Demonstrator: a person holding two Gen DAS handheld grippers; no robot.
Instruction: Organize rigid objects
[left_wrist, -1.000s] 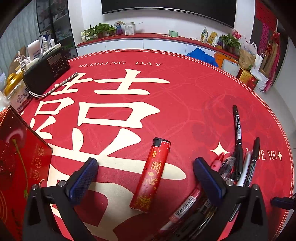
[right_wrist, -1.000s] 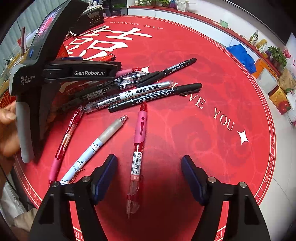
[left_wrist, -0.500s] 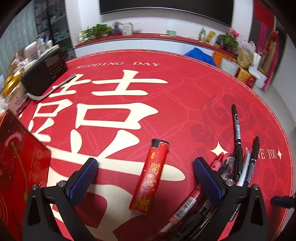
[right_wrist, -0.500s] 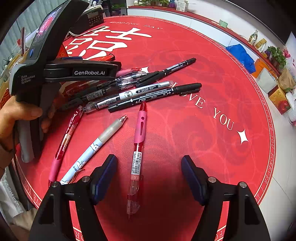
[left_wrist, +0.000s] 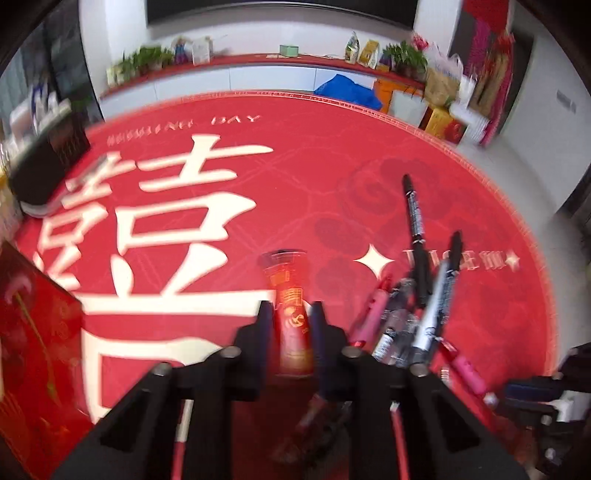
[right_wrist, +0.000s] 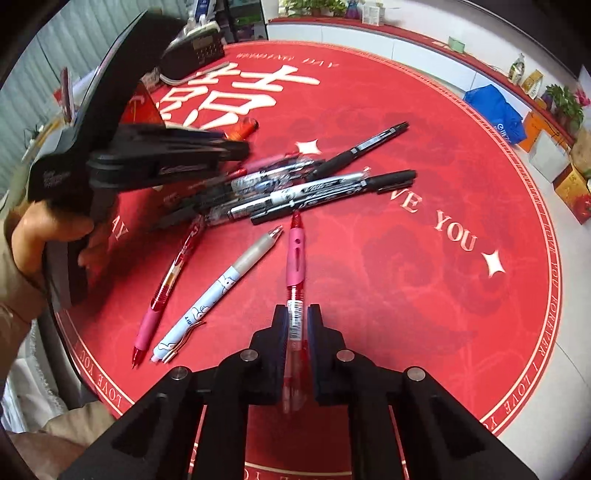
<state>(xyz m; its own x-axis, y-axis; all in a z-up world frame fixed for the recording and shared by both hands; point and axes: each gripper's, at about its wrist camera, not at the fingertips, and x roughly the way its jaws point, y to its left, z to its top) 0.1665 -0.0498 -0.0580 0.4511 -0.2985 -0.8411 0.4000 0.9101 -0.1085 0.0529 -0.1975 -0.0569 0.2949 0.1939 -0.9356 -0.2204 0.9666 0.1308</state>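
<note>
A red lighter (left_wrist: 286, 280) with gold print stands between the fingers of my left gripper (left_wrist: 291, 314), whose jaws are closing, pads against its sides; the picture is blurred. The right wrist view shows the lighter's end (right_wrist: 243, 129) poking out past that gripper. My right gripper (right_wrist: 296, 314) is shut on the clear barrel of a pink-and-red pen (right_wrist: 295, 258), whose tip points away across the red mat (right_wrist: 406, 277). A heap of black and silver pens (right_wrist: 314, 184) lies just beyond it.
A white-and-blue pen (right_wrist: 218, 291) and a red-and-pink pen (right_wrist: 166, 288) lie loose left of the held pen. A red box (left_wrist: 33, 350) stands at the left, and a black radio (right_wrist: 195, 48) at the far edge. A person's hand (right_wrist: 48, 229) grips the left tool.
Both grippers went from wide open to shut: the left around the lighter, the right around the pink-and-red pen. The left view has tilted and blurred, and the lighter now points straight ahead.
</note>
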